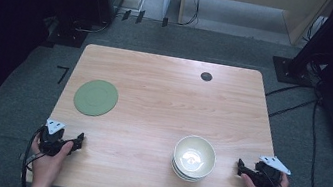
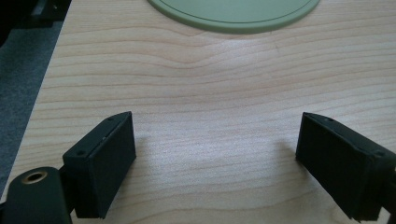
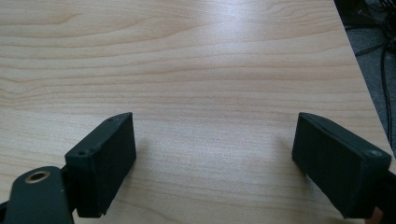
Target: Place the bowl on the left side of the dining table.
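Bowls (image 1: 194, 158) sit stacked near the front edge of the table (image 1: 163, 98), toward its right side, mouths up, with the right gripper (image 1: 242, 167) just beside them and the left gripper (image 1: 79, 140) well apart at the front left corner. Both sets of tongs stand wide apart with nothing between them; in each gripper view the black jaws frame bare wood. A flat green plate (image 1: 96, 97) lies ahead of the left gripper.

The right gripper looks best placed for a first pick. Doing it well likely means coming in over the rim of the top bowl alone, one jaw inside and one outside, and pinching the wall squarely so the bowl lifts without dragging its neighbours.

Being round, the stack has no long axis across the table; its one axis runs straight up. How many bowls are nested I can't quite tell, perhaps three.
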A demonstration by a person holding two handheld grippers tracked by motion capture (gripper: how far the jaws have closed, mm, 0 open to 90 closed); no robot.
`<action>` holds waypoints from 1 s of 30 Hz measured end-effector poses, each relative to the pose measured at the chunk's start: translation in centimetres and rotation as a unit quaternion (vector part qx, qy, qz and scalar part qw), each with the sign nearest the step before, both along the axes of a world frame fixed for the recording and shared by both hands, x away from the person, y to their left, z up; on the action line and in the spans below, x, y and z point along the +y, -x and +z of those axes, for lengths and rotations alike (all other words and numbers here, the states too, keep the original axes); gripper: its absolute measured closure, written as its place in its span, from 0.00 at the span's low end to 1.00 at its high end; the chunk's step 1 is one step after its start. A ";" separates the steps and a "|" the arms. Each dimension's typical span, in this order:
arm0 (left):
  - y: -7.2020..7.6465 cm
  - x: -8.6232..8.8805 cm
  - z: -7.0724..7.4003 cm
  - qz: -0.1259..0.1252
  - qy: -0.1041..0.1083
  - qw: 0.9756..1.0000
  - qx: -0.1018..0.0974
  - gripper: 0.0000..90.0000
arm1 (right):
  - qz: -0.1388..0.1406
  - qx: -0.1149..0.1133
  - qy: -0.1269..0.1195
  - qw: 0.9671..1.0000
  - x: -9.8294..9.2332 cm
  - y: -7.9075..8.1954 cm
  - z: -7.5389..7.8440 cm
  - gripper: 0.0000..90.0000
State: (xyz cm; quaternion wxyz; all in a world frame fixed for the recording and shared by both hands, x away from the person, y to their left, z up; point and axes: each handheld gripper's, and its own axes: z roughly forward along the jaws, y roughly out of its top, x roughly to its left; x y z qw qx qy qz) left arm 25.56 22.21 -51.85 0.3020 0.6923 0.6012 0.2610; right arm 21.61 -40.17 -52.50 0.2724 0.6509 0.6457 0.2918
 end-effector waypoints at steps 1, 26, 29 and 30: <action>0.0 0.0 0.0 0.000 0.000 1.000 0.000 0.13 | 0.000 0.000 0.000 1.000 0.0 0.0 0.0 0.15; 0.1 0.2 0.0 0.010 0.000 1.000 0.000 0.13 | -0.022 -0.034 -0.026 0.999 0.1 0.5 1.2 0.23; 0.1 0.3 0.1 0.016 0.007 1.000 0.000 0.13 | -0.014 -0.044 -0.031 0.998 0.4 0.6 1.9 0.23; 0.1 0.5 0.1 0.017 0.011 1.000 0.000 0.13 | -0.012 -0.047 -0.032 0.998 0.6 0.7 2.2 0.23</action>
